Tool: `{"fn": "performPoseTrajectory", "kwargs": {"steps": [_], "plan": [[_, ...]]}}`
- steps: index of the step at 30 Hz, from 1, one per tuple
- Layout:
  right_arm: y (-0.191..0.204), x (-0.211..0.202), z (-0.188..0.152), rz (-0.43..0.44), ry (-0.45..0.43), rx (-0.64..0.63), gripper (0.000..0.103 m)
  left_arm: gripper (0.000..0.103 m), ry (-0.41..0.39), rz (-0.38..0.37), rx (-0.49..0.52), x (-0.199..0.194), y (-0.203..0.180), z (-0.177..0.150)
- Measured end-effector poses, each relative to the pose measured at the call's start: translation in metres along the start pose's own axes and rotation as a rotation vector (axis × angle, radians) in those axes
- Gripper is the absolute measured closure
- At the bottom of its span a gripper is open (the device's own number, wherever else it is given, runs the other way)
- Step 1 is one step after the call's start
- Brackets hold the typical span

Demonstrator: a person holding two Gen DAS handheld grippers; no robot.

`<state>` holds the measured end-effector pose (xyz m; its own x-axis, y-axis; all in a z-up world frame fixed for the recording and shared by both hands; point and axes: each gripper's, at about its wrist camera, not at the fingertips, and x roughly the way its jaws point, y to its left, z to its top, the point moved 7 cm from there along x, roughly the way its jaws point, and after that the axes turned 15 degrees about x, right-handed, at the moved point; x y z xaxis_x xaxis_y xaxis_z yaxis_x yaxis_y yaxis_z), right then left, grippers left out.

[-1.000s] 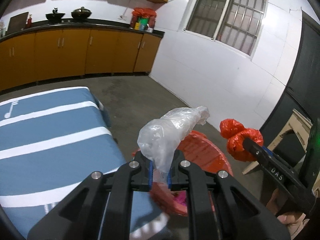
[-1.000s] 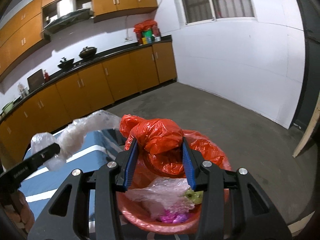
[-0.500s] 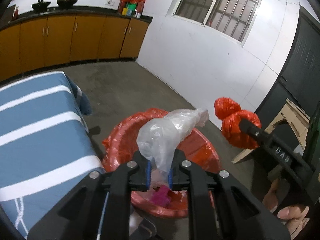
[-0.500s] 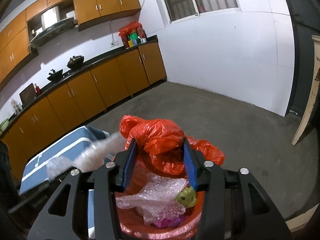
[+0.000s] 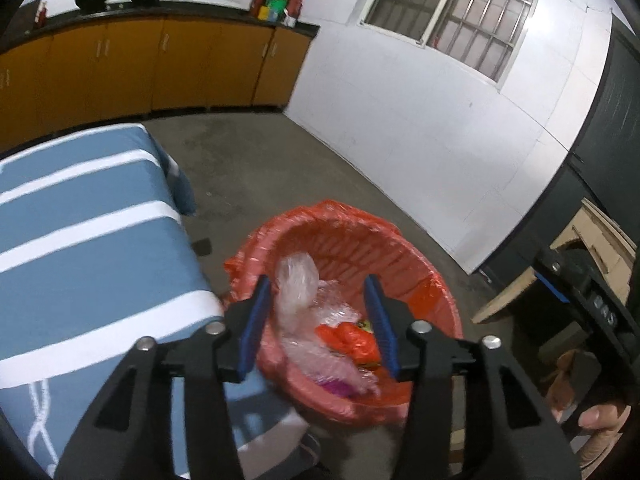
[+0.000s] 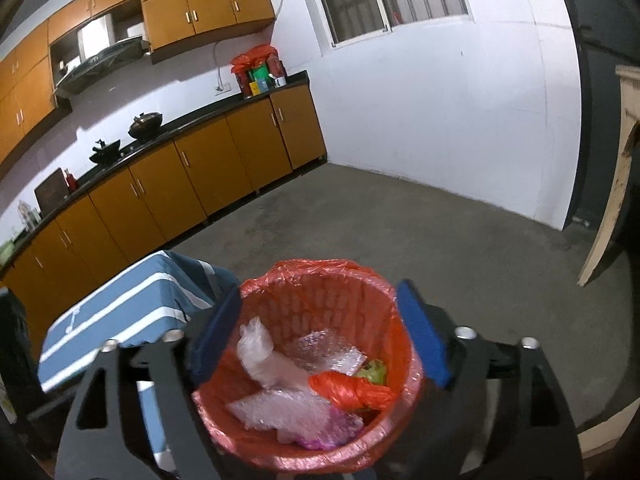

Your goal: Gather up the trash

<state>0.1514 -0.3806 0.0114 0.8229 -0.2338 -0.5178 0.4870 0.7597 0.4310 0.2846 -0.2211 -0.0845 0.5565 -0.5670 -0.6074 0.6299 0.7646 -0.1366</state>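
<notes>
Release step: left gripper (image 5: 316, 320) and right gripper (image 6: 320, 336), jaws just opened, empty; clear bag (image 5: 296, 280) and red bag (image 6: 352, 390) inside the basket's rim (image 6: 316, 268). Lift straight away.

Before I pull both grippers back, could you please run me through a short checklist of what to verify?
1. Left gripper jaws, just opened, hold nothing: ok.
2. Right gripper jaws, just opened, hold nothing: ok.
3. Clear plastic bag inside the red bin: ok.
4. Red bag inside the bin, on the bubble wrap: ok.
5. Bin liner over the rim all round: cannot tell.
</notes>
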Motion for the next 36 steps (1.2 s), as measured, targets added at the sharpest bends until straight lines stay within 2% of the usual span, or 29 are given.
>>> {"fn": "performPoseTrajectory", "kwargs": {"steps": [2,7,10,14,17,21,27,36], "plan": [[0.0,-0.005,-0.001,-0.017,-0.014,-0.026,0.008,0.041,-0.023,0.04,0.012,-0.013,0.007,-0.001],[0.006,-0.024,-0.009,-0.089,-0.078,-0.109,0.003,0.02,-0.093,0.137,0.032,-0.058,0.027,-0.008],[0.012,-0.035,-0.013,-0.116,-0.121,-0.141,0.002,0.014,-0.126,0.197,0.038,-0.081,0.036,-0.013],[0.018,-0.046,-0.019,-0.114,-0.13,-0.156,0.002,0.006,-0.173,0.339,0.074,-0.123,0.047,-0.023],[0.024,-0.052,-0.026,-0.11,-0.116,-0.168,0.002,0.004,-0.191,0.449,0.094,-0.15,0.054,-0.031],[0.034,-0.06,-0.035,-0.09,-0.102,-0.184,0.002,0.004,-0.192,0.532,0.106,-0.178,0.058,-0.046],[0.053,-0.075,-0.052,-0.025,-0.086,-0.21,0.002,0.004,-0.183,0.573,0.073,-0.208,0.061,-0.07],[0.075,-0.096,-0.075,0.028,-0.082,-0.262,0.002,0.004,-0.192,0.625,0.035,-0.243,0.062,-0.098]]}}
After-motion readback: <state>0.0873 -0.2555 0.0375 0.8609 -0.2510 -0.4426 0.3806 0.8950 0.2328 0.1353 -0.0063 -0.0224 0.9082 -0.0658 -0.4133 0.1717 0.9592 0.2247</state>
